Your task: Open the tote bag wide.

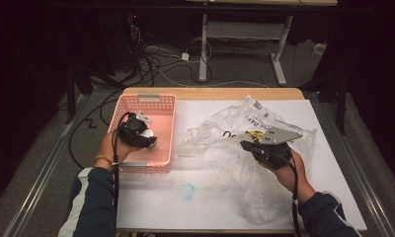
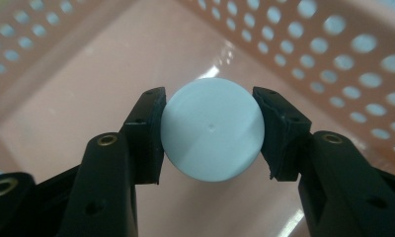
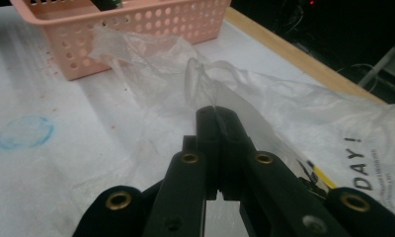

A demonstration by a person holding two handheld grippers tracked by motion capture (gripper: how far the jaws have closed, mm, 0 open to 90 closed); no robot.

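White cap gripped inside basket, bag pinched at right.

At left of high view, left tongs (image 2: 209, 133) half open, pressing on white round cap (image 2: 213, 131) over pink basket (image 1: 162, 106) floor; right tongs (image 3: 216, 114) fully closed on clear plastic bag (image 3: 294, 106) on tabletop (image 1: 205, 197). Cap release or removal apparently remaining.

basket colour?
Pink, with round holes in its walls; shows best in the left gripper view.

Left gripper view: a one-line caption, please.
Left gripper closes its jaws on a round white cap inside the pink basket.
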